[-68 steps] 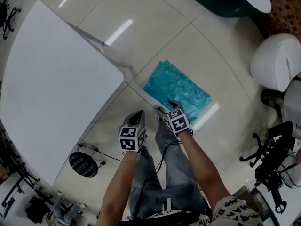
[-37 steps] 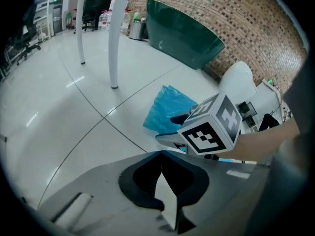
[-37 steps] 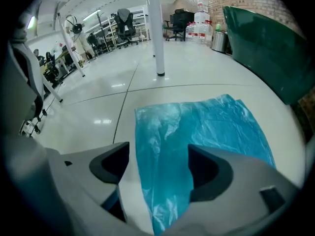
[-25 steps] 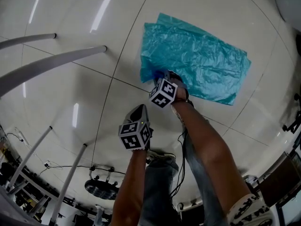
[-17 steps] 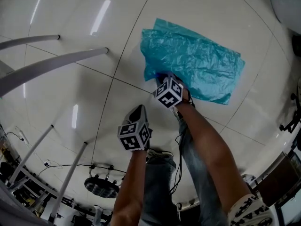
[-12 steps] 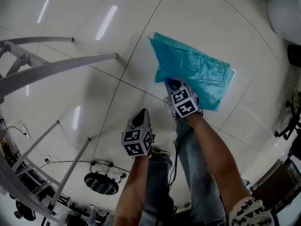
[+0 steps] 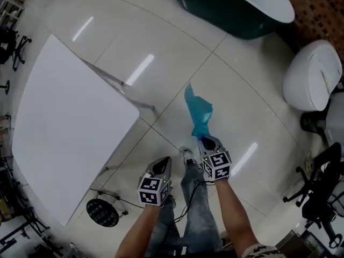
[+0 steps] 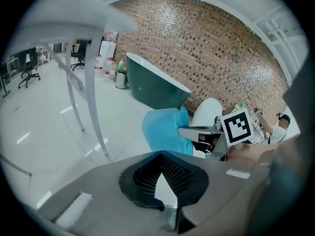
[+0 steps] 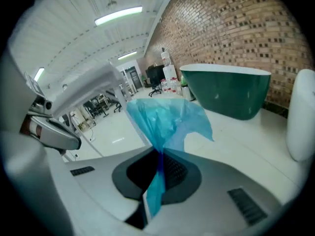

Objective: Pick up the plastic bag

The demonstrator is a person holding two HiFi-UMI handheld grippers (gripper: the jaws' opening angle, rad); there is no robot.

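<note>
A thin blue plastic bag (image 7: 198,112) hangs bunched in the air above the tiled floor. My right gripper (image 7: 208,142) is shut on its lower end. In the right gripper view the bag (image 9: 167,119) fans out beyond the jaws of that gripper (image 9: 160,154), and a strip of it is pinched between the pads. My left gripper (image 7: 161,166) is lower left of the right one, with its jaws together and nothing in them. In the left gripper view the bag (image 8: 165,132) and the right gripper (image 8: 189,130) show beyond the left gripper (image 8: 160,154).
A large white table (image 7: 70,117) stands at the left with thin metal legs. A dark green tub (image 7: 236,9) is at the back. A white rounded chair (image 7: 314,74) and a black office chair (image 7: 317,192) are at the right. A round black base (image 7: 102,213) lies lower left.
The bag lay flat on the floor with the right gripper at its near edge. Now it is lifted off the floor and hangs from the right gripper. Both grippers have risen.
</note>
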